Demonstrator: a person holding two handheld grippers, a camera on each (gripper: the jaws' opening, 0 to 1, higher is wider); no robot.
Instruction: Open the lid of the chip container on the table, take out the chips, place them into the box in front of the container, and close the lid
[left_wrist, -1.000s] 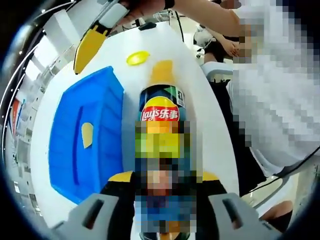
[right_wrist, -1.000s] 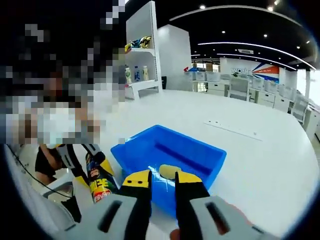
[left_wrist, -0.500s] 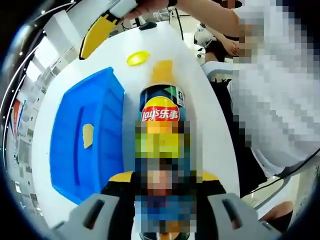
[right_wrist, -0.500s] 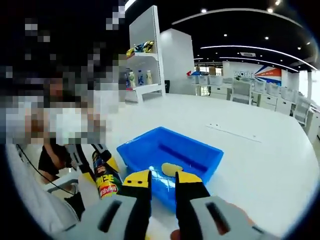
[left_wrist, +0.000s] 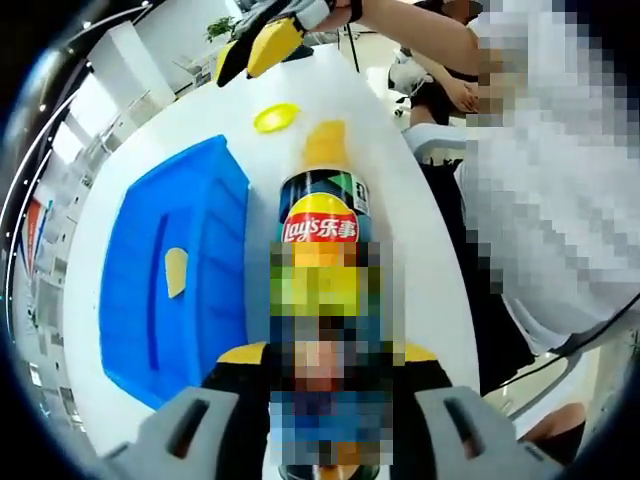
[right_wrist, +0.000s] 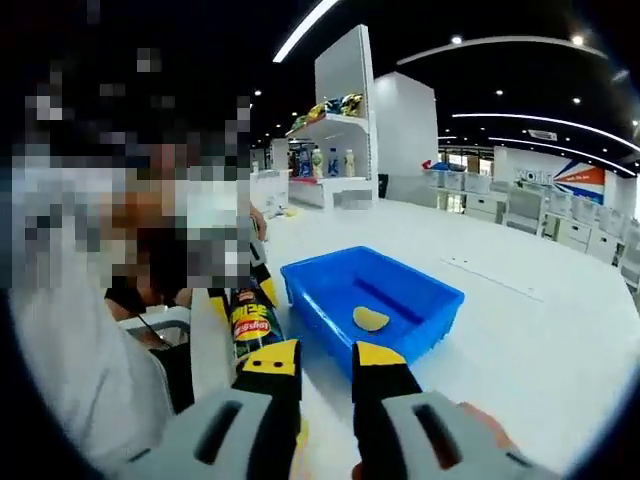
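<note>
Chip container (left_wrist: 322, 215): rigid printed cylinder, glossy, clamped low in frame by left gripper (left_wrist: 322, 395), long axis running up centre toward open mouth; lid (left_wrist: 275, 116) lying apart on white tabletop (left_wrist: 410, 230) just beyond. Right gripper (right_wrist: 325, 362): yellow-tipped jaws slightly spread, holding nothing, container (right_wrist: 250, 322) upper left of it. Box (right_wrist: 385, 285): blue smooth plastic, rectangular, beside container, one pale curved chip (right_wrist: 370, 318) inside.
</note>
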